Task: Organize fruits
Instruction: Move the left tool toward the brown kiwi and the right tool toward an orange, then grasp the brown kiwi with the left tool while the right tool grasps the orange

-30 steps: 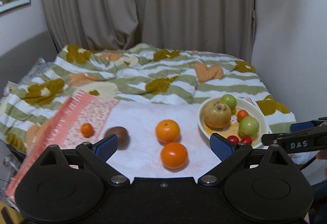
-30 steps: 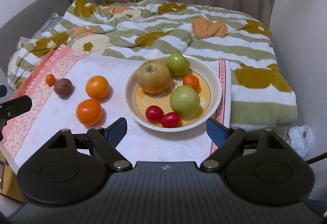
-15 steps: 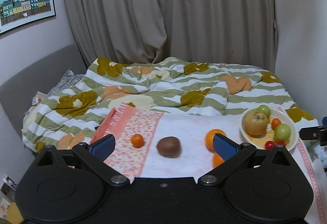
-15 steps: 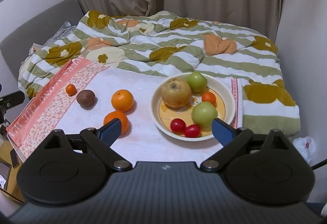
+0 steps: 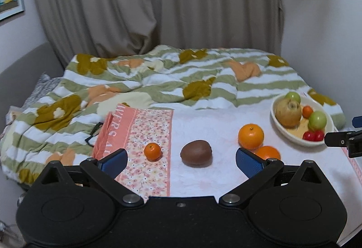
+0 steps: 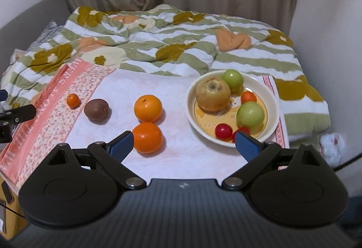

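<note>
The left gripper [image 5: 179,160] has swung toward the kiwi [image 5: 196,153], both grippers' fingers spread empty, so sorting has barely begun.

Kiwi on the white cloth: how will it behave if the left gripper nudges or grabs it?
The kiwi is egg-shaped and lies free on its side, so a nudge would probably roll it. Its matte brown skin should grip well. The cloth lies over bedding, so it may sink under pressure.
</note>
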Available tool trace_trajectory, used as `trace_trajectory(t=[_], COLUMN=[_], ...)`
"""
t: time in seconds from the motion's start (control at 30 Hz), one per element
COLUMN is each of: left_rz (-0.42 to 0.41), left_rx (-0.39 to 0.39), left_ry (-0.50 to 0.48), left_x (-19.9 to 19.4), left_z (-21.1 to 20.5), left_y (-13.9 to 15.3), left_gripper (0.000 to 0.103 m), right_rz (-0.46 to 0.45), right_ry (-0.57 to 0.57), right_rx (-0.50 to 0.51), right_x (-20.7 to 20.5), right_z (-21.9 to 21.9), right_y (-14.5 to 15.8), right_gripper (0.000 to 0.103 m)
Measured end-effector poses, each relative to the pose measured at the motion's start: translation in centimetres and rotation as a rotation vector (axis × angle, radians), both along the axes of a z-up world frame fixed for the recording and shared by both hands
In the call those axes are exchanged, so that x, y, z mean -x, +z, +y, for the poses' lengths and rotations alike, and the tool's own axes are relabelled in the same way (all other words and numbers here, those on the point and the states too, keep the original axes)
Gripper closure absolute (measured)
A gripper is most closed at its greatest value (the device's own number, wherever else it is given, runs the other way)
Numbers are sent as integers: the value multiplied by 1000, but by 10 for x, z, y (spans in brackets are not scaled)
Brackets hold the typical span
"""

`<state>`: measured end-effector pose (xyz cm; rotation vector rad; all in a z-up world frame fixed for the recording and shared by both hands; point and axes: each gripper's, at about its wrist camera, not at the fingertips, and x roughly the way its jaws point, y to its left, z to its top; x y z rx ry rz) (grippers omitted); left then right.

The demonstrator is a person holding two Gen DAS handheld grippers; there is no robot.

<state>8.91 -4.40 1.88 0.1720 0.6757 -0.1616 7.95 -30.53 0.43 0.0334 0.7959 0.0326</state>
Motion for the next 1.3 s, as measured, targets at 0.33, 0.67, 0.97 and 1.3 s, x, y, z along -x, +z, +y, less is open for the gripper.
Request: trace_trajectory(t=[0.33, 0.67, 0.97, 1.3], left_rz=[80, 149, 258, 344], left_rx=[40, 63, 94, 166], left_ry=[-169, -319, -349, -302], left_x=[-60, -116, -143, -160], left_z=[30, 25, 9, 0], left_y=[-32, -73, -110, -128], left_gripper=[0, 2, 9, 24], right_rz=[68, 94, 143, 157], right_ry=[-111, -164, -182, -174], right_rx=[-45, -60, -79, -88], right_x=[-24, -41, -59, -70], right_z=[41, 57, 58, 57], right_y=[-28, -60, -85, -97], right_gripper=[0, 0, 0, 0])
